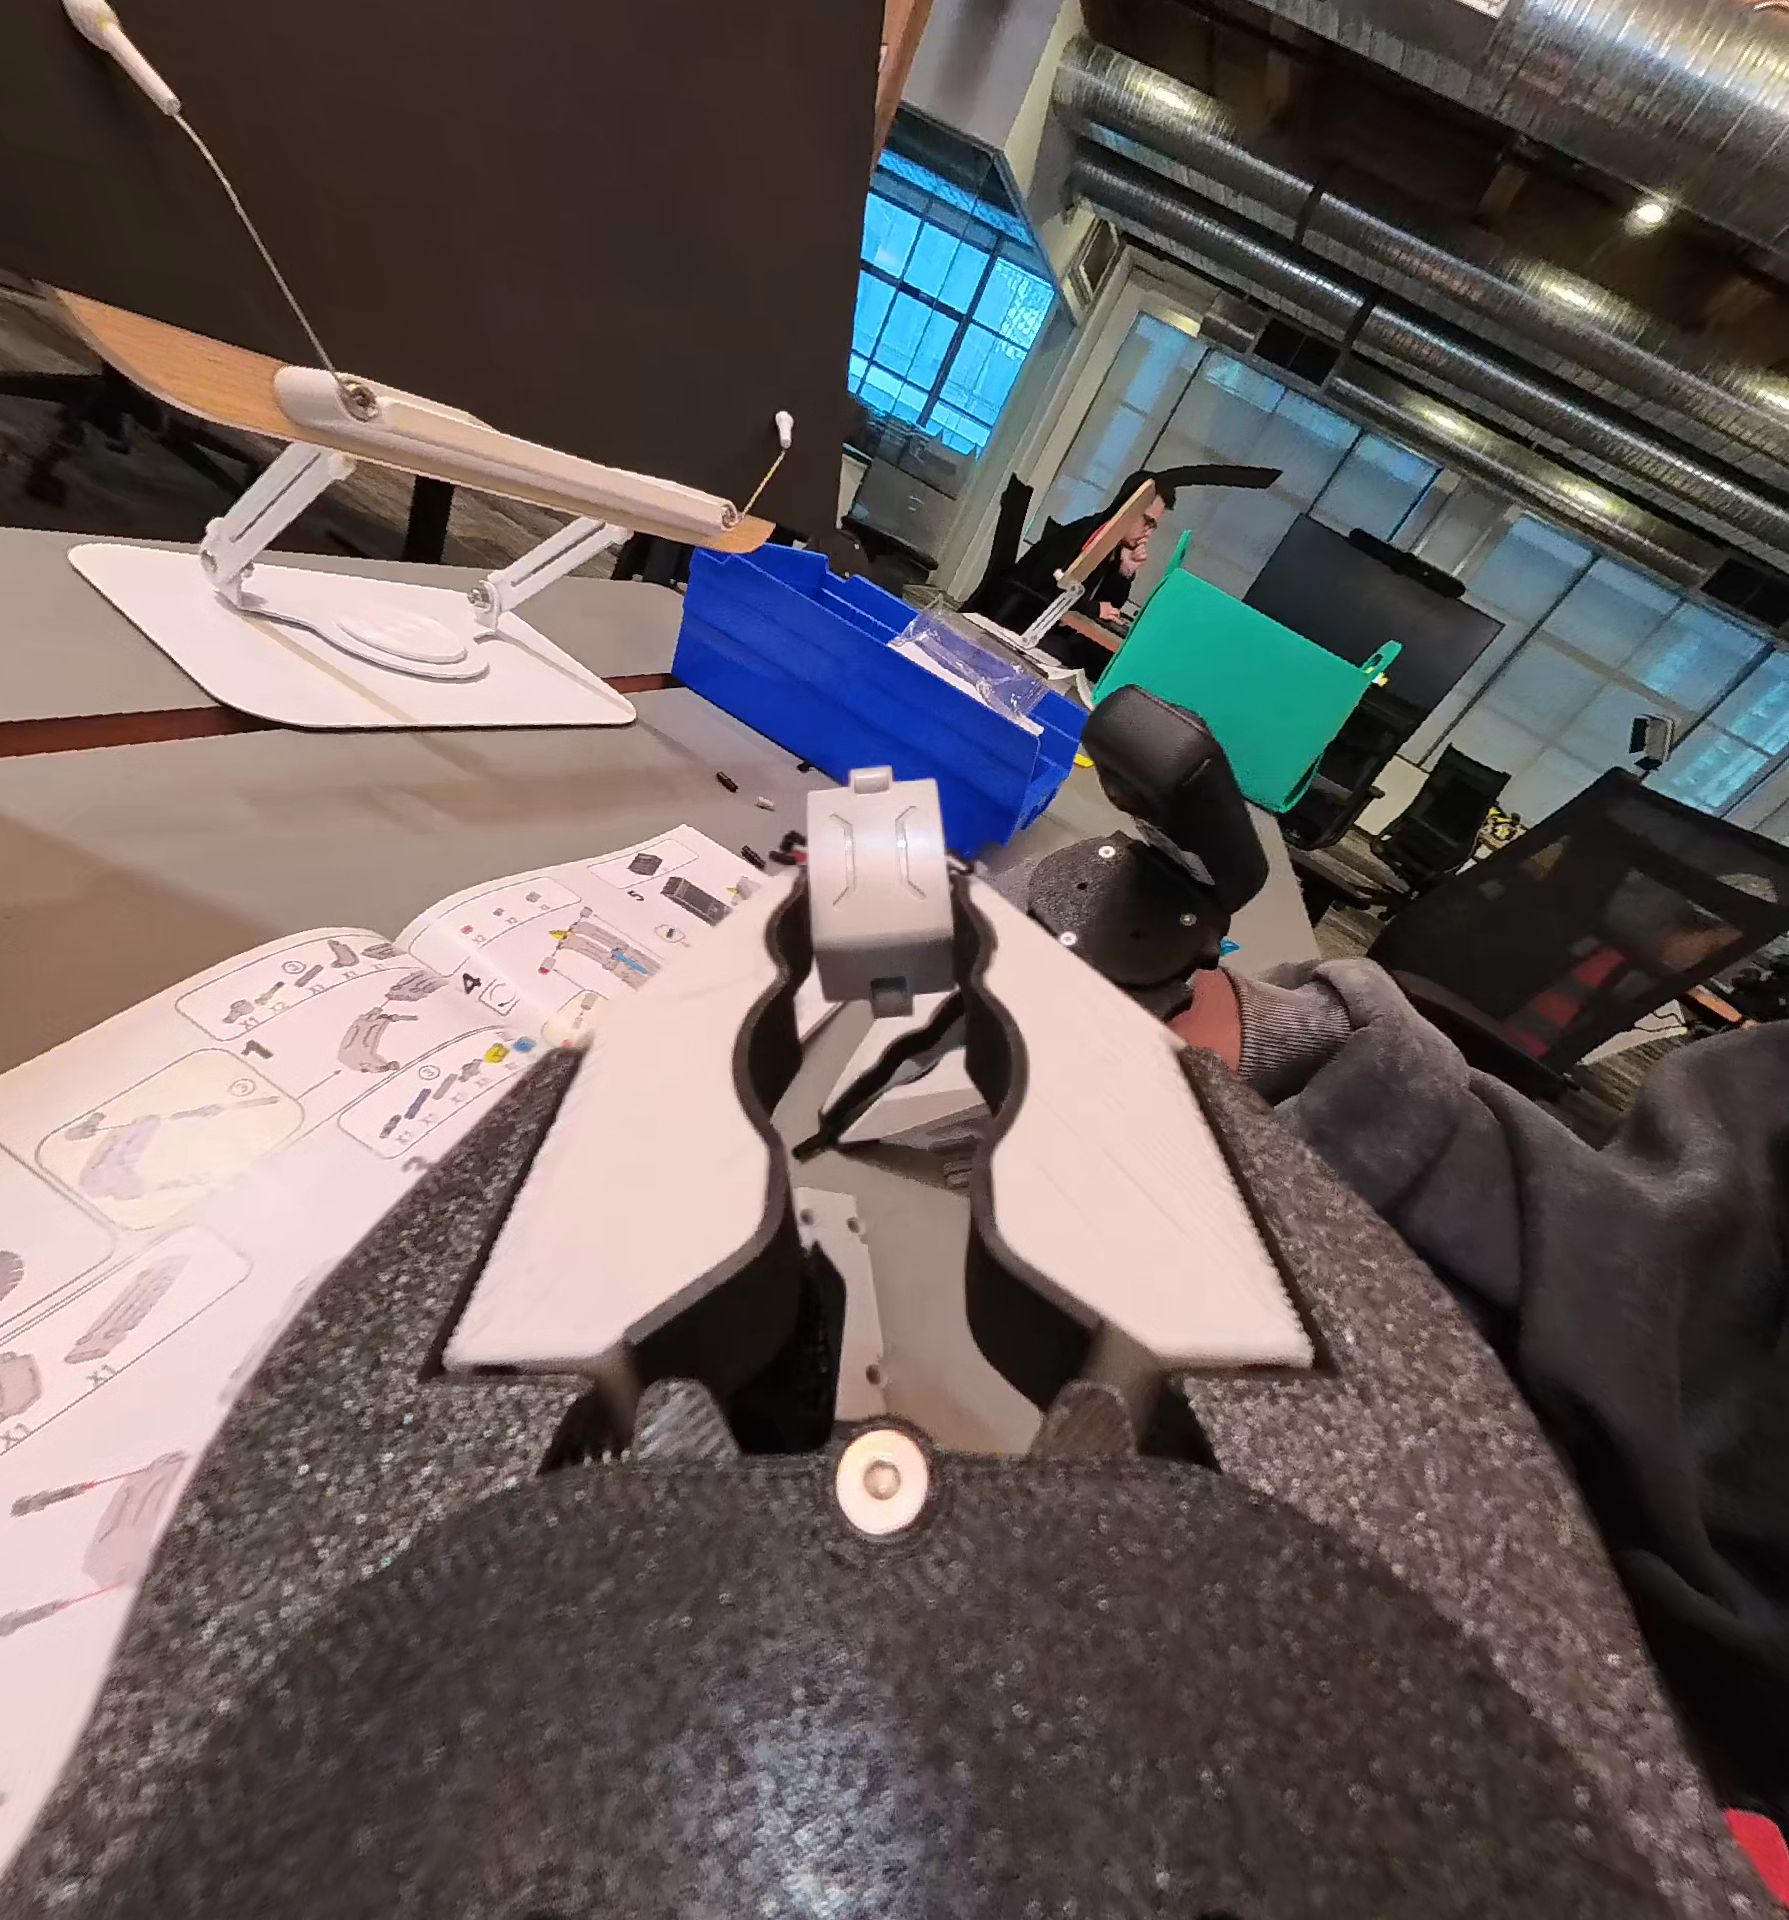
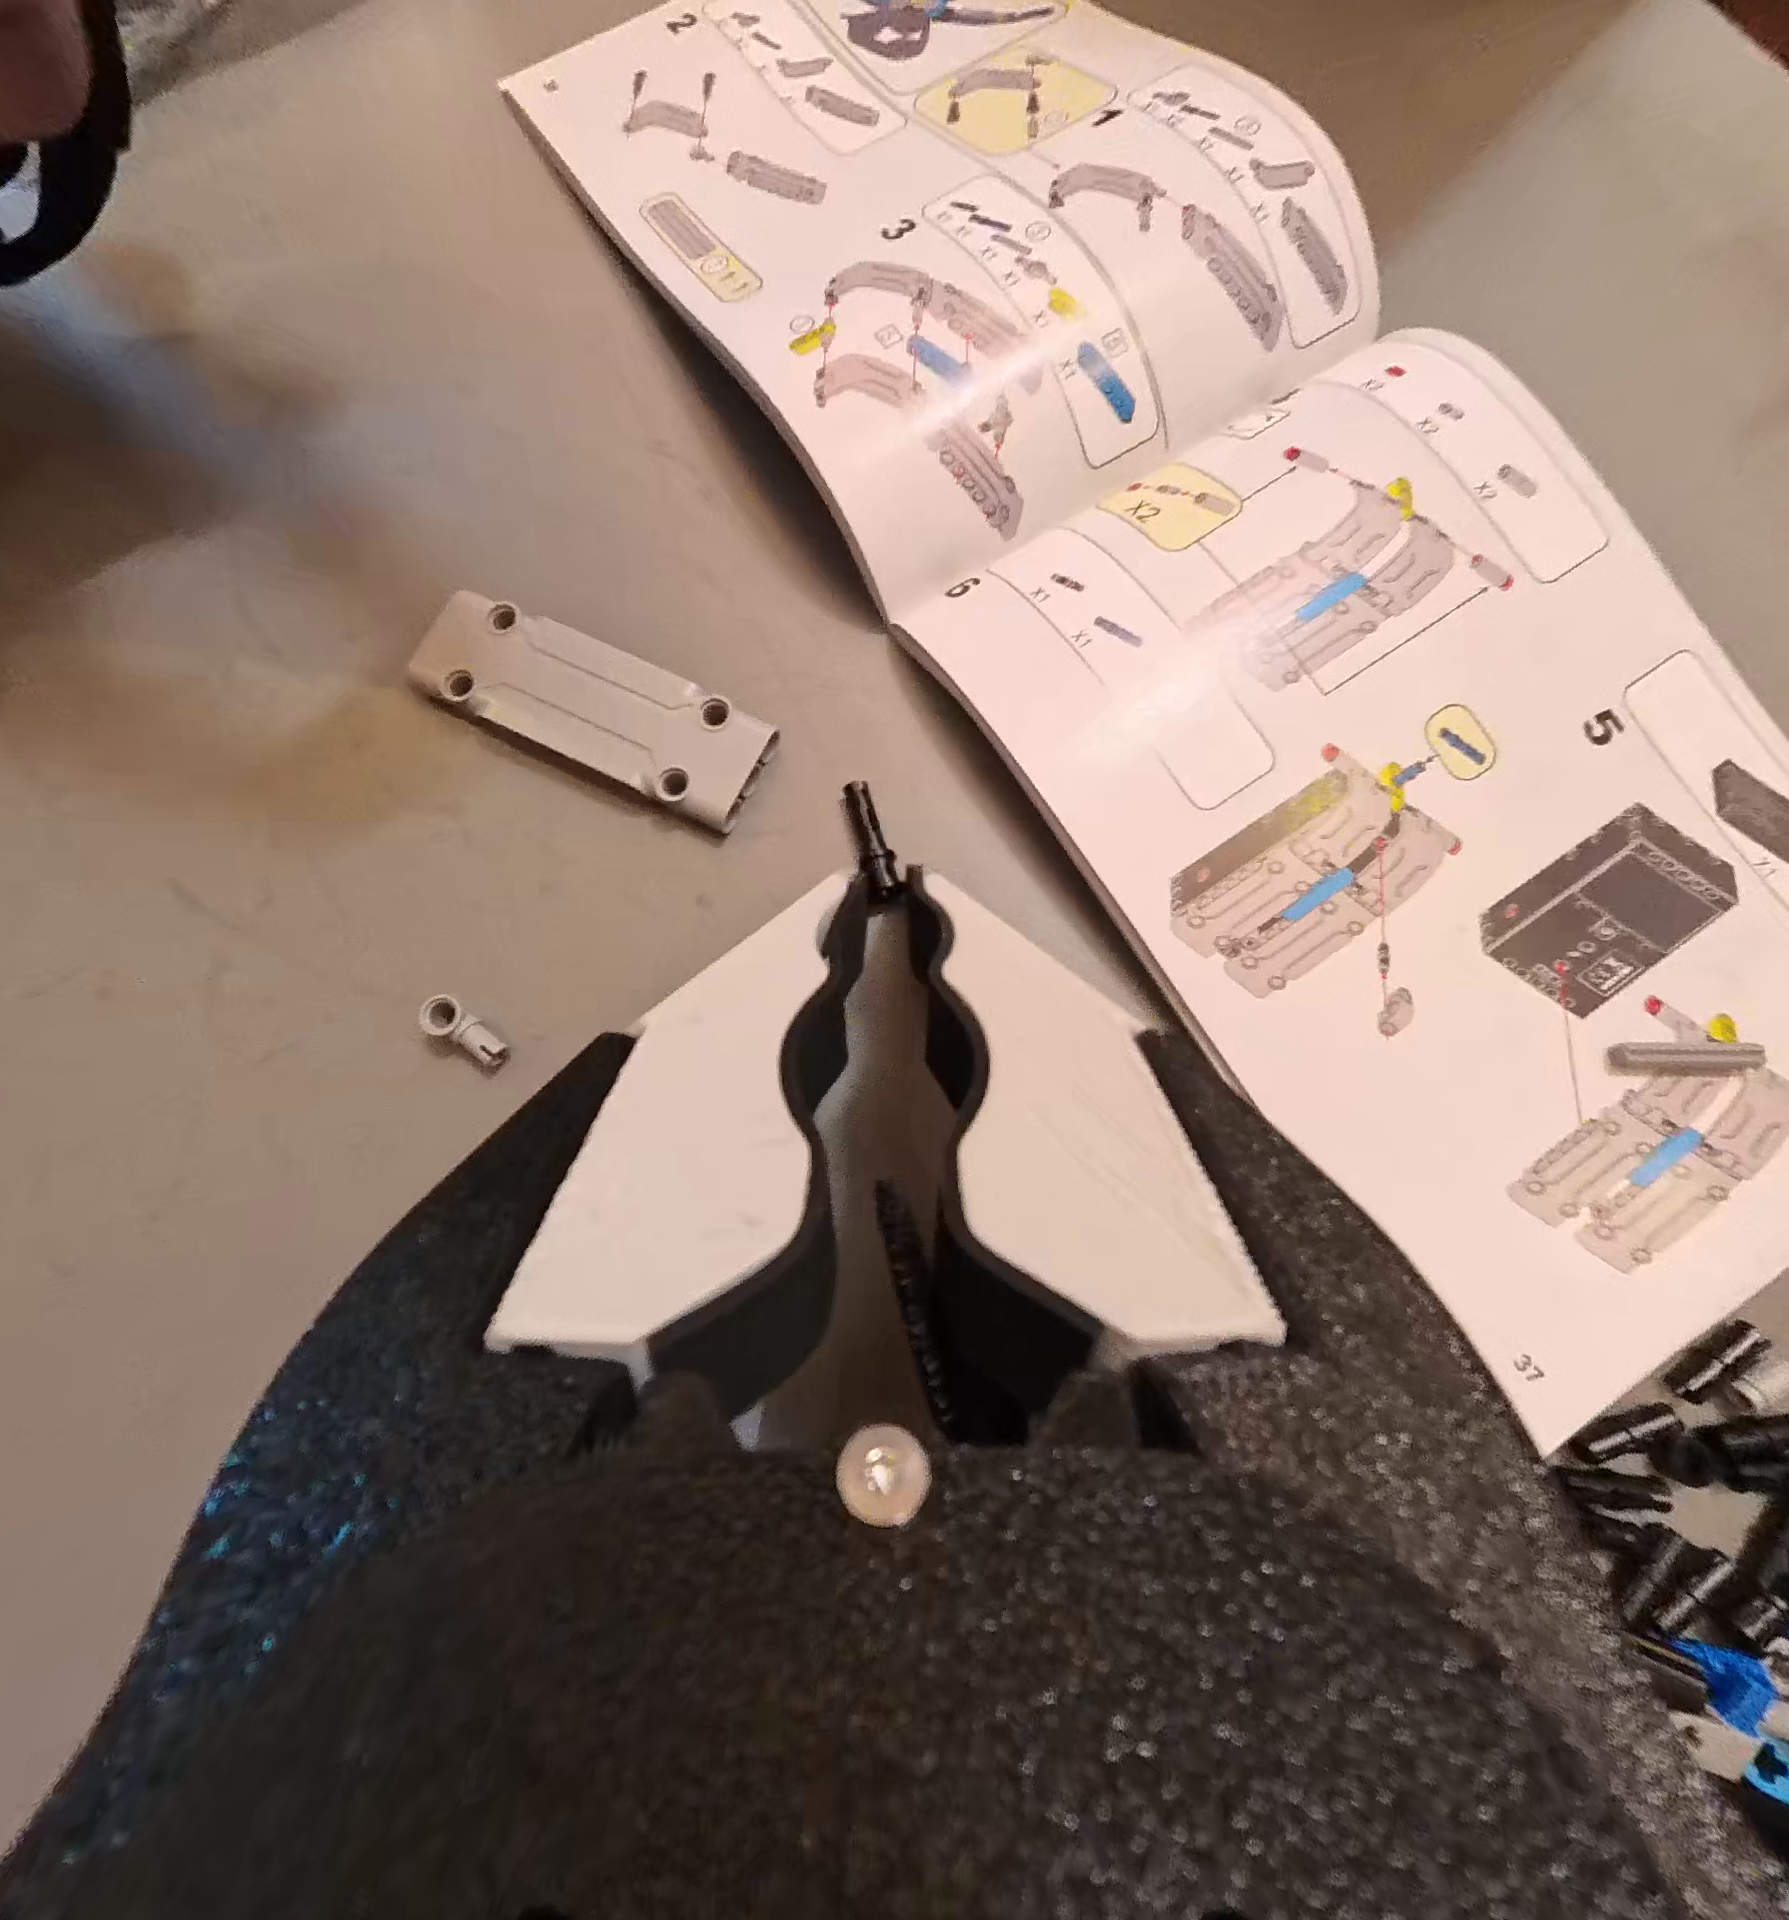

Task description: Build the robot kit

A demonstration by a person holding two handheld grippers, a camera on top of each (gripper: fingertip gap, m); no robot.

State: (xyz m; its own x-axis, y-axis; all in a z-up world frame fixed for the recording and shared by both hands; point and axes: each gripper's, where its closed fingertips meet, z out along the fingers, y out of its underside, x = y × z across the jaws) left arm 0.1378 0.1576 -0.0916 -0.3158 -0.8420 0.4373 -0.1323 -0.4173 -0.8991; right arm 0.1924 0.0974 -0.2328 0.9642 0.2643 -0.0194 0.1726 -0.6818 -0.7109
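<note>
The left gripper is pinching a curved grey panel piece near its tips, and the piece stands up well above the grey table. The grip sits only on the lower half of the piece, so I think it can turn or slip out if something pushes on its free upper end.

The right gripper is pressed together on a small black pin, which sticks out of the tips toward 12 o'clock. Only the back end of the pin seems to be caught. A pin held so near its end could tilt or jump away when it meets resistance, and such a small dark part would be hard to find among the others.

On the table, a flat grey panel with four holes lies at about 11 o'clock from the right tips, near but not touching. A small grey connector rests at 9 o'clock, apart from everything. The open instruction booklet spreads from 12 to 3 o'clock. A heap of loose black and blue parts sits at 4 o'clock, just beside the gripper body, and a careless sweep could scatter them.

In the left wrist view a blue bin stands at 12 o'clock behind the held piece, and a white tilted stand at 10 o'clock
</note>
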